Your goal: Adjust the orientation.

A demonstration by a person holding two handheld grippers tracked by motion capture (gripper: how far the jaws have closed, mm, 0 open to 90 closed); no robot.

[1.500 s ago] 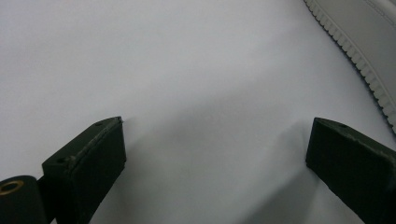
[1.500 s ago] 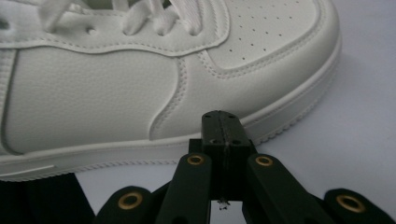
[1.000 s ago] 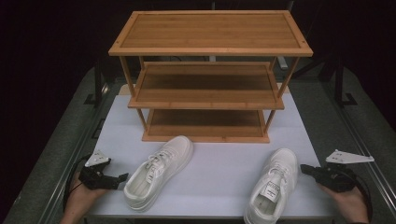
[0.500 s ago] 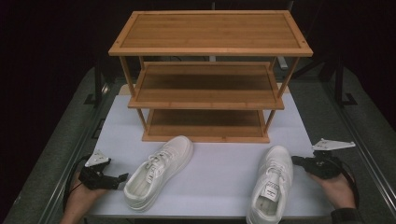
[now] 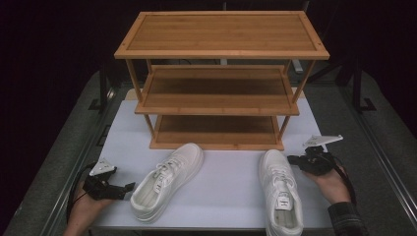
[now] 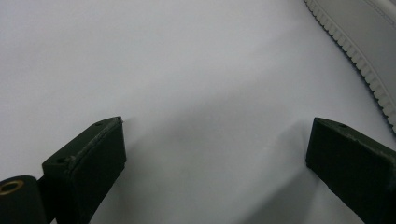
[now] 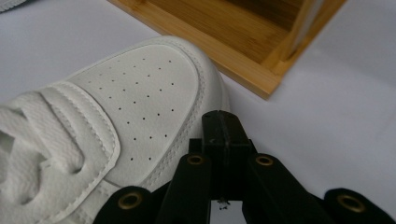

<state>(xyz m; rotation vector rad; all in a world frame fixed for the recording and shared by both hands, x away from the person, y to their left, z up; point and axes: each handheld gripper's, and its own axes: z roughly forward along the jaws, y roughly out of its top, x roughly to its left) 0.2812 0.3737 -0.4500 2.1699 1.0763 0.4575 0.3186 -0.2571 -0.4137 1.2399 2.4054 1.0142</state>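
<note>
Shoes first: two white leather lace-up sneakers lie on the white desk [image 5: 226, 196] in front of a three-tier bamboo shoe rack [image 5: 221, 93]. The left sneaker [image 5: 167, 179] lies angled, toe toward the rack. The right sneaker [image 5: 281, 189] lies nearly straight, its perforated toe cap [image 7: 149, 98] just short of the rack's bottom shelf [image 5: 216, 132].

My right gripper [image 5: 295, 160] sits beside the toe of the right sneaker with its jaws pressed together, holding nothing; in the right gripper view the closed tips stand at the toe's outer edge, and I cannot tell whether they touch it. My left gripper [image 5: 129, 187] rests on the desk just beside the heel of the left sneaker, jaws spread wide over bare desk, nothing between them.

I judge the step in hand to be an approach to the right sneaker for loading onto the rack. To do it well:

1. Spread the right jaws before closing in; shut, they can only push.
2. Grip the collar or side wall near the heel, not the rounded toe, which offers no firm edge.
3. Keep the toe pointed at the shelf opening and lift clear of the front rail.
4. Hold the left gripper clear until the right sneaker is seated.
</note>
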